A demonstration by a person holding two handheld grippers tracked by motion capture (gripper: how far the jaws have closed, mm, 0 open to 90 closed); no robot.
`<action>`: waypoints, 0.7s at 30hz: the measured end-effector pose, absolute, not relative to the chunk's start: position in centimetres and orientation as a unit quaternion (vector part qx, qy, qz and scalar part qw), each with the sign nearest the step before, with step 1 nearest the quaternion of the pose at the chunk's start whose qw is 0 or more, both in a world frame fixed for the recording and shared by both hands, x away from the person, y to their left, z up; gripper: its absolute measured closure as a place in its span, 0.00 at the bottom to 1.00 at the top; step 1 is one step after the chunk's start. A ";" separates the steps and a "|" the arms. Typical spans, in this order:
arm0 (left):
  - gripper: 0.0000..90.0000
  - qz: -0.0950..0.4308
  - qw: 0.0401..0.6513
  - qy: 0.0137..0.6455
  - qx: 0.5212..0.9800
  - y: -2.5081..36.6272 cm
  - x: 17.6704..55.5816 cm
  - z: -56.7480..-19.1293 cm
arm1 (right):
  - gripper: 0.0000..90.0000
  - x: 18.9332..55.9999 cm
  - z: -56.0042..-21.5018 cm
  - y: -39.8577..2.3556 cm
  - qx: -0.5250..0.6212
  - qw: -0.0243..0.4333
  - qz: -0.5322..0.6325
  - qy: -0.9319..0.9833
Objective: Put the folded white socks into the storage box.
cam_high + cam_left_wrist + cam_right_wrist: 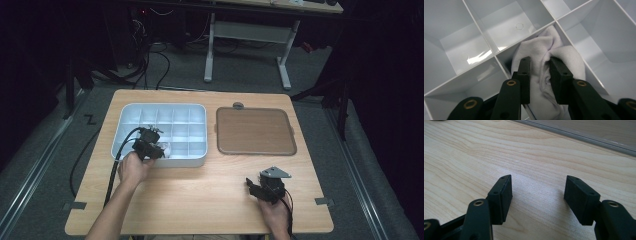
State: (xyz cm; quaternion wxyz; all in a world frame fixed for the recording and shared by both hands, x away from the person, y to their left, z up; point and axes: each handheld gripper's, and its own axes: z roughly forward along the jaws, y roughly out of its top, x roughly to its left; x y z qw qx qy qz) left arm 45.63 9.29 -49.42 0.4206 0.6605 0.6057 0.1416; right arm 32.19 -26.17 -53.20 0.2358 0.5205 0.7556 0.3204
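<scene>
Wooden table (200, 190) — left tongs (540, 67) pinch white cloth (564, 57), its underside hidden.

Lit from overhead in the high view: bright on the table (200, 190) and the white tray (197, 112), falling off fast into near-black floor and room edges, with the whole picture soft and low in detail. Sharper in the left gripper view, with glare patches on the tray's glossy compartment floors, soft grey shadow in the folds of the white cloth (541, 50), and black fingers (525, 75) slightly blurred near the bottom edge. Even, warm light on the wood grain in the right gripper view, faint shadows under the fingers (579, 195), far background out of focus.
</scene>
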 end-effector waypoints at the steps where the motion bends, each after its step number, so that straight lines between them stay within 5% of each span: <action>1: 0.79 0.143 0.420 0.606 0.660 9.2 45.6 -49.5 | 0.44 32.2 -53.2 -26.2 0.521 0.236 0.320 0.756; 10: 0.78 0.149 0.417 0.606 0.661 9.0 45.6 -49.5 | 0.44 32.2 -53.2 -26.2 0.521 0.235 0.321 0.755; 21: 0.55 0.109 0.444 0.610 0.647 9.5 45.0 -48.1 | 0.44 32.2 -53.2 -26.2 0.521 0.235 0.321 0.755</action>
